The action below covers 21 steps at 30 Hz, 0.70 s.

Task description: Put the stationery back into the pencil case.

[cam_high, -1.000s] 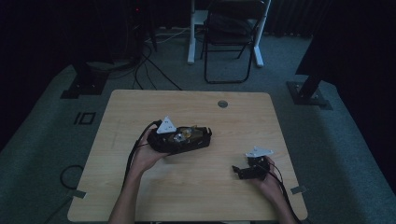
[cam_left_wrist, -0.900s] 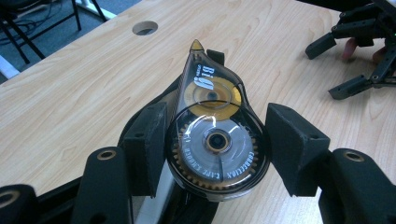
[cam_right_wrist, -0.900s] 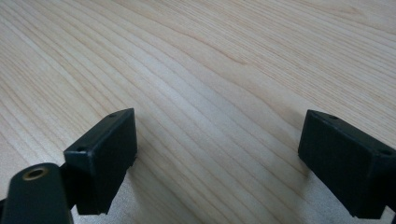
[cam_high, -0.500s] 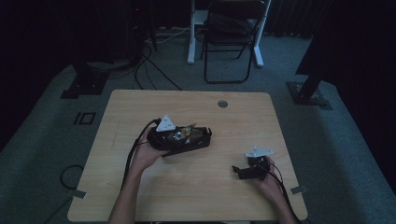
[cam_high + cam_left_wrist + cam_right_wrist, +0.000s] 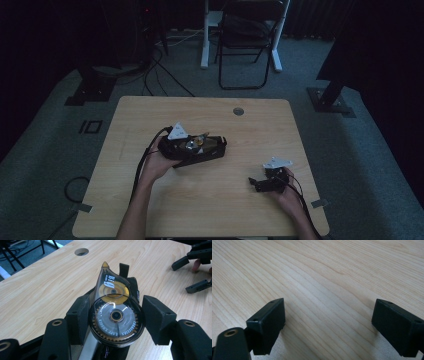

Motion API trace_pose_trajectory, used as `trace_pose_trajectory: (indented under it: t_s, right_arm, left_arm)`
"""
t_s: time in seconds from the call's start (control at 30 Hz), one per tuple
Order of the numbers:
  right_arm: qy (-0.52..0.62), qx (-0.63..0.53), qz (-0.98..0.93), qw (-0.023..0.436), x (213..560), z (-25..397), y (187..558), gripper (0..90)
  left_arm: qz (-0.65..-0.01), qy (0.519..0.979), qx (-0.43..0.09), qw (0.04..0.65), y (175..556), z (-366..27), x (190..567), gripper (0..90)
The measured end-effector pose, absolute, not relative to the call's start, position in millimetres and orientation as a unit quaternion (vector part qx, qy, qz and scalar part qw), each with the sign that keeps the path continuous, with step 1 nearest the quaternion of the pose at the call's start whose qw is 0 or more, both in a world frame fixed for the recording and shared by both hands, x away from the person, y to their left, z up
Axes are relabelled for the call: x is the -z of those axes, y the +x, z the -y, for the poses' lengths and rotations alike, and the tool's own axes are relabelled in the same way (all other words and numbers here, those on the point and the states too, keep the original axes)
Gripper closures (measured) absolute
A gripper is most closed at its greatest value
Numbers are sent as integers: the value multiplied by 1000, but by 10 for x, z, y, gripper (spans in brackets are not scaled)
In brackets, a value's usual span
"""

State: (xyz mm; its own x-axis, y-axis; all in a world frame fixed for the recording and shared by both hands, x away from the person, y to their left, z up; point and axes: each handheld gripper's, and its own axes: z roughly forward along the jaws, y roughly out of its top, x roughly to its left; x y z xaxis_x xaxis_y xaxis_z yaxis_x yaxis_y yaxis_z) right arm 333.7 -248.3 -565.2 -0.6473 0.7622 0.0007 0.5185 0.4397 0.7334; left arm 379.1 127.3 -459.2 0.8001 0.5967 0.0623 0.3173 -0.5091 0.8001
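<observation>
Translucent correction-tape dispenser [image 5: 113, 312] sits clamped flat between the left gripper [image 5: 115, 320] jaws above mid-table [image 5: 150, 115], long axis pointing its amber tip away along them; right gripper [image 5: 329, 327] gapes wide, holding nothing.

Pale wooden table [image 5: 150, 120] with round grommet hole [image 5: 238, 111]

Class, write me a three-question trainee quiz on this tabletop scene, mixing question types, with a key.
1. True or false: the left gripper is closed on the clear teardrop-shaped plastic correction tape dispenser.
2. The right gripper has its jaws: A) wide apart over bare wood, B) shut on a pen, C) holding a cup.
3. Fill in: the round cable hole sits near the light wooden table's ____ edge in the high view.

Key: 1 true; 2 A; 3 far.
</observation>
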Motion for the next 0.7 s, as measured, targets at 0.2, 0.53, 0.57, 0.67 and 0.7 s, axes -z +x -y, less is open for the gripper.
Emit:
trace_pose_trajectory:
  t_s: [0.2,0.53,0.57,0.67,0.7]
  right_arm:
    - [385,-363,-832,168,5652,2483,3338,116]
    - [385,-363,-832,167,5652,2483,3337,116]
    - [385,-363,-832,167,5652,2483,3337,116]
    - [385,-363,-832,167,5652,2483,3337,116]
    - [385,-363,-832,167,5652,2483,3337,115]
  left_arm:
    - [-271,853,-164,415,3815,-1286,4612,415]
    - [-275,854,-159,412,3857,-1292,4647,415]
    - [-275,854,-159,412,3862,-1293,4652,415]
    - [-275,855,-157,410,3874,-1298,4660,415]
    - [-276,855,-157,411,3876,-1298,4664,415]
